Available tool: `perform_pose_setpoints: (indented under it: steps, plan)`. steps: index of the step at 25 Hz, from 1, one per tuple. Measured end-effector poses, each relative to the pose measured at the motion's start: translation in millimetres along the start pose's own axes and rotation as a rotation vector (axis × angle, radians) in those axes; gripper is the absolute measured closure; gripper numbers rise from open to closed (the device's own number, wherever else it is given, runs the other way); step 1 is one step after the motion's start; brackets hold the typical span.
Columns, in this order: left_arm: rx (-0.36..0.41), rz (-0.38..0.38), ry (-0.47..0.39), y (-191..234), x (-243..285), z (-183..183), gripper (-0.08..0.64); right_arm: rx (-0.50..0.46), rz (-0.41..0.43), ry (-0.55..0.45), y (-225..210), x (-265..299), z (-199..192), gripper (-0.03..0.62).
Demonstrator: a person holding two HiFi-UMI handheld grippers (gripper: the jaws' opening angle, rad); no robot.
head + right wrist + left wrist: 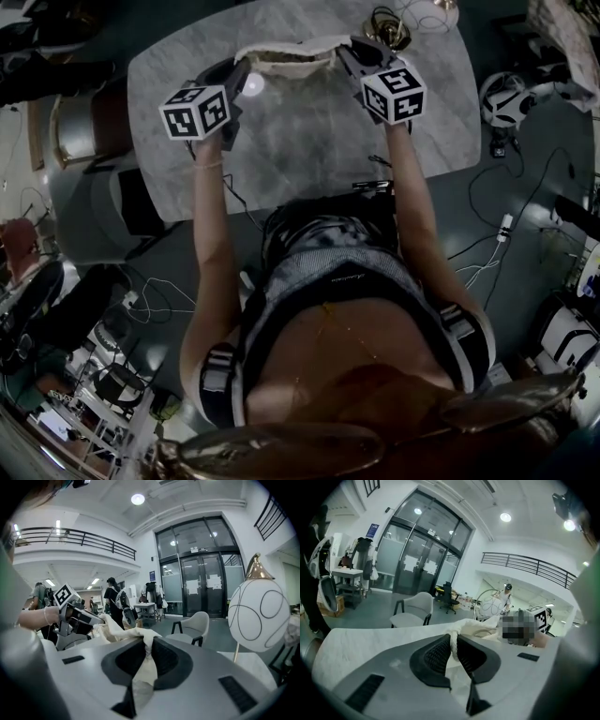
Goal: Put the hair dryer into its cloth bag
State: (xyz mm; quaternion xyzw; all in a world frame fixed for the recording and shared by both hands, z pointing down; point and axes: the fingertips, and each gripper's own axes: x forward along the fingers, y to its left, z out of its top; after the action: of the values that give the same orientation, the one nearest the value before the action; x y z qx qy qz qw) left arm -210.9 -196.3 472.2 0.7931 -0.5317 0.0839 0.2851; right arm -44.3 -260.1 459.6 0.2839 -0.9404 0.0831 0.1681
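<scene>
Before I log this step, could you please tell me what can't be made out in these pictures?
Hair dryer: recognisable in no view; whether it lies inside the cloth bag is unclear.
Bag's lower part: both gripper views, hidden behind the left claw and right claw gripping its edge.
White round thing beside the left claw: head view, too small.

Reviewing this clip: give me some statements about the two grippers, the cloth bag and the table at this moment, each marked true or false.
1. The left gripper is shut on the cloth bag. True.
2. The right gripper is open and empty. False: its jaws pinch the bag's fabric too.
3. The bag spans between the two grippers above the marble table. True.
4. The two grippers touch each other. False: they are apart, one at each end of the bag.
</scene>
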Motion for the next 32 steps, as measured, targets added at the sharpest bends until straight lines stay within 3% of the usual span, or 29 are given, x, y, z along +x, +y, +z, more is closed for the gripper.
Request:
perform_pose_setpoints:
  steps: [10, 21, 32]
  plan:
    - [-0.055, -0.022, 0.044, -7.5, -11.1, -46.9, 0.522, 0.01, 0.046, 0.063, 17.5, -18.6, -34.0, 0.503]
    - [-0.05, -0.026, 0.141, -32.6, -36.2, -101.4, 0.523, -0.02, 0.137, 0.157, 49.2, -55.7, -69.9, 0.503]
    - [-0.074, -0.025, 0.195, -51.6, -47.8, -147.5, 0.522, -0.03, 0.171, 0.247, 66.8, -82.4, -112.2, 0.503]
